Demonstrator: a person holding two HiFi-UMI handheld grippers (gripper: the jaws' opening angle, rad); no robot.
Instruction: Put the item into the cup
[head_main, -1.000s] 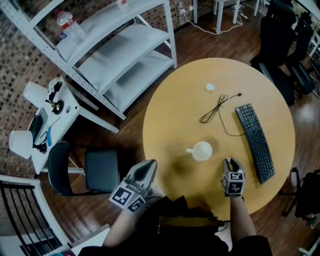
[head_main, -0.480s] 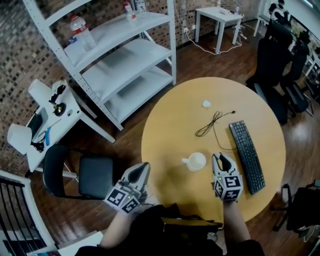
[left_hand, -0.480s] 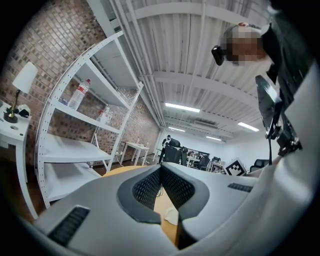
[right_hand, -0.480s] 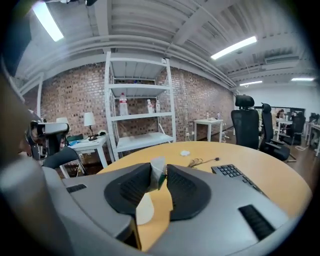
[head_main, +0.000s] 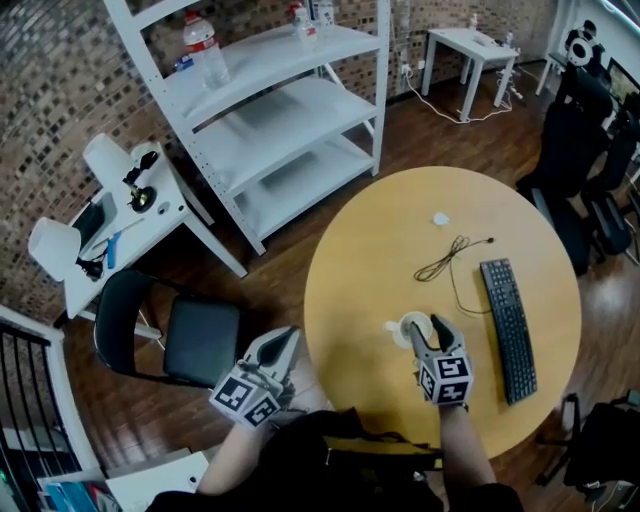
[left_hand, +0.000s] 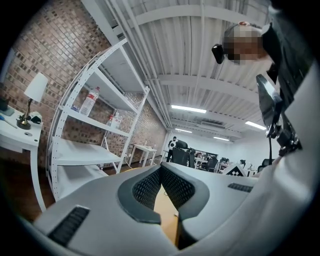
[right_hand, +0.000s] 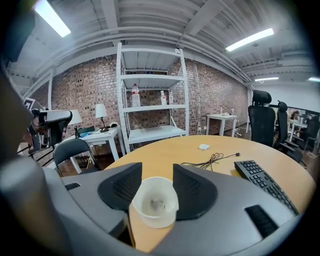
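**Head view**
- Table: a round wooden table (head_main: 380, 230) is filling the right half of the picture.
- Around the cup: a black keyboard (head_main: 508, 328) is lying at 3 o'clock of the white cup (head_main: 408, 322). A tangled black cable (head_main: 447, 260) is lying at 1 o'clock and a white crumpled scrap (head_main: 440, 218) at 12 o'clock. All three are well apart from the cup.
- Off the table: a white shelf unit (head_main: 290, 110) is standing at 11 o'clock, with a water bottle (head_main: 205, 50) on its top shelf. A black chair (head_main: 190, 340) is standing at 9 o'clock.
- Right gripper (head_main: 430, 334): it is reaching in from 6 o'clock, and its tips are overlapping the cup's near rim.
- Left gripper (head_main: 283, 343): it is hanging off the table's 8 o'clock edge, near the chair, and pointing toward 1 o'clock.

**Left gripper view**
- Jaws: they are pressing together at the tips with nothing between them. A sliver of tabletop is showing in the wedge below.
- Beyond: the shelf unit is rising at 9 o'clock.

**Right gripper view**
- Jaws: they are standing wide apart, released, and flanking the cup. Whether the pads are touching its wall cannot be told.
- Cup: it is standing upright on the table with its mouth open to the camera. A small grey item (right_hand: 156, 203) is lying at its bottom.
- Beyond: the keyboard is lying at 3 o'clock, the cable at 1 o'clock and the scrap at 12 o'clock.
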